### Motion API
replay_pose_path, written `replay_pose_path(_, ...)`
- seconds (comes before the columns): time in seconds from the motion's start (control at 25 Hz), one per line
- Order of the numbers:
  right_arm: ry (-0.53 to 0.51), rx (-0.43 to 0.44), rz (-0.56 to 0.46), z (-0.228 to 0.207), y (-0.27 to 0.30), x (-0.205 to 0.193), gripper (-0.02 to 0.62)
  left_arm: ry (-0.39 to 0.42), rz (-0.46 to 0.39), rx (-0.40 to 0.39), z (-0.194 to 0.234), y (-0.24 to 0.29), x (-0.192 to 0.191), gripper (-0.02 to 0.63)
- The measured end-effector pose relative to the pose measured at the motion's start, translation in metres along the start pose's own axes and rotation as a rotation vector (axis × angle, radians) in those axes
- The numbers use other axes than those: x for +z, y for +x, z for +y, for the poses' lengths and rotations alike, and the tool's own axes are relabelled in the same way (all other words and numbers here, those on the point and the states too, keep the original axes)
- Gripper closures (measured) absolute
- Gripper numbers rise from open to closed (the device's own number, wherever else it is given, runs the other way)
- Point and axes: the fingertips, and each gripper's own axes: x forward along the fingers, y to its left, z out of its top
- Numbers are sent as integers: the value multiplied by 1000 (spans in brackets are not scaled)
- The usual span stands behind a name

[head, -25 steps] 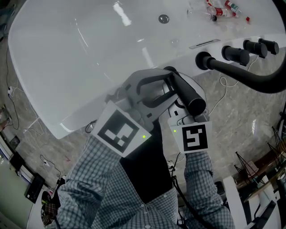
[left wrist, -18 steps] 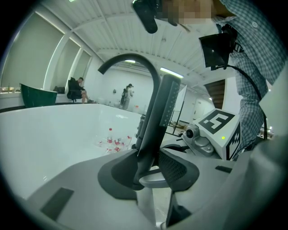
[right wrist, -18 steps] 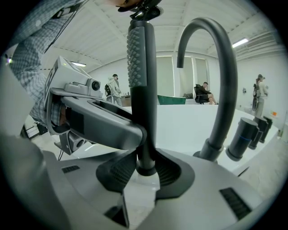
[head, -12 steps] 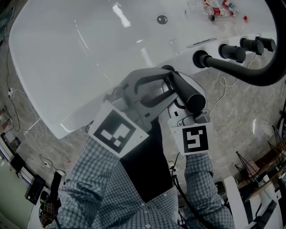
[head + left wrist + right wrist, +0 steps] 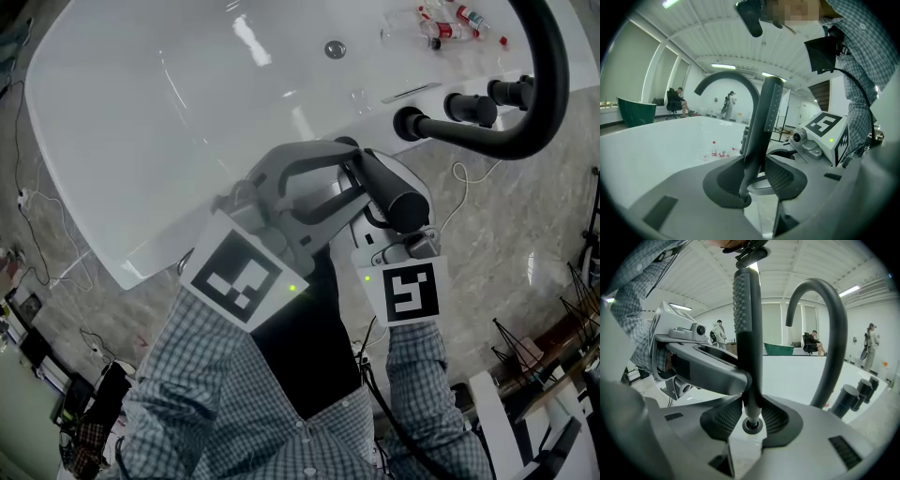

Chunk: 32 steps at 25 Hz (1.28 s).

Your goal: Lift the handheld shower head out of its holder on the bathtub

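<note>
The black stick-shaped shower head (image 5: pixel 392 195) stands over the white bathtub's rim (image 5: pixel 150 253), just in front of me. My left gripper (image 5: pixel 345 180) is shut on its shaft from the left. In the left gripper view the shower head (image 5: pixel 765 112) rises between the dark pads (image 5: pixel 783 177). My right gripper (image 5: pixel 377 223) is shut on the lower part of the same shaft. In the right gripper view the shower head (image 5: pixel 749 329) stands upright between the ribbed pads (image 5: pixel 725 417), with a black ring (image 5: pixel 752 425) at its lower end. The holder is hidden.
A black arched faucet spout (image 5: pixel 530 103) and black knobs (image 5: pixel 473 108) stand on the tub's rim to the right. Several small bottles (image 5: pixel 450 23) lie inside the tub near the drain (image 5: pixel 335 49). A thin white cable (image 5: pixel 457 192) lies on the marble floor.
Both grippers have risen a little with the shower head held between them. In the head view the faucet and knobs have slid to the left.
</note>
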Motion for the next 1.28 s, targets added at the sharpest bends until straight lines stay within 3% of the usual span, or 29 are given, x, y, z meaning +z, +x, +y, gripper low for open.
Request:
replay_pose_path(0.44, -50, 19, -22, 11, -22, 46, 468, 20, -28, 27, -10, -28, 42, 468)
replay_pose_path(1.28, -83, 7, -115, 21, -95, 163, 468, 130, -71, 19, -51, -80, 161, 469)
